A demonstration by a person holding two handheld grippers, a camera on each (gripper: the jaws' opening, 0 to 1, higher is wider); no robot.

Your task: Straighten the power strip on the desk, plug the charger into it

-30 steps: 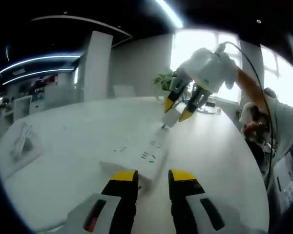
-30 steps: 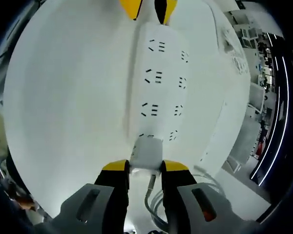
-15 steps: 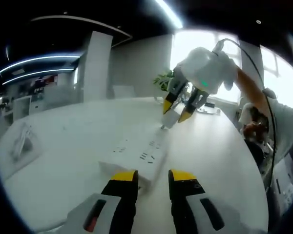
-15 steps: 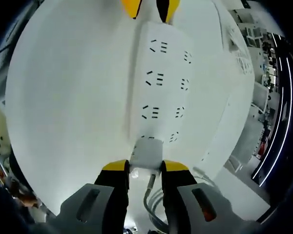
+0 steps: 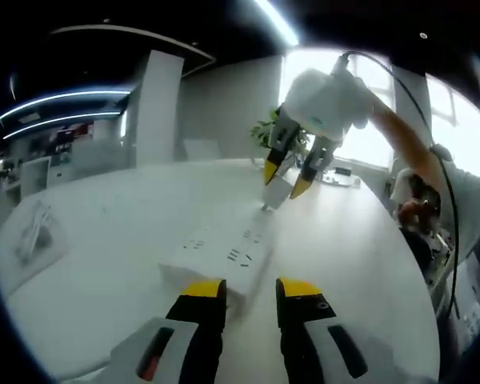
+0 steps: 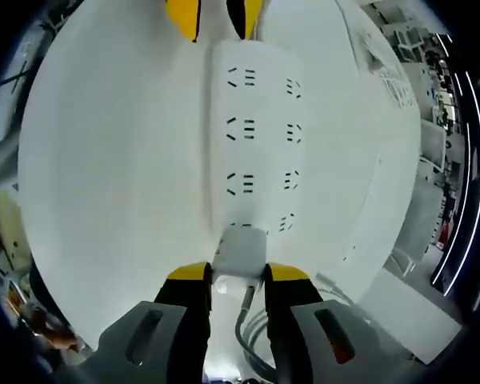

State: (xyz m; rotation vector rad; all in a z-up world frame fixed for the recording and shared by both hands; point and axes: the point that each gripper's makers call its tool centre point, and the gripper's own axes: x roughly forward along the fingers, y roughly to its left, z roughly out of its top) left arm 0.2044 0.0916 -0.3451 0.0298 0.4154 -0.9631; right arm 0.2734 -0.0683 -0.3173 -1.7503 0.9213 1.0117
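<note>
Pinching the white charger (image 6: pixel 239 254) above the power strip (image 6: pixel 256 140), right gripper (image 6: pixel 238 282) | left gripper (image 5: pixel 249 290) jaws spread at strip's end | white counter (image 6: pixel 112 160)

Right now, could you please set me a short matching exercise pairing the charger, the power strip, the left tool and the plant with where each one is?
Things:
1. charger
2. power strip
3. left tool
4. plant

Places or states:
A. flat on the white desk
B. far side of the desk, by the window
C. between the right tool's jaws
D. empty, at the strip's near end

Pairs: 1-C, 2-A, 3-D, 4-B
</note>
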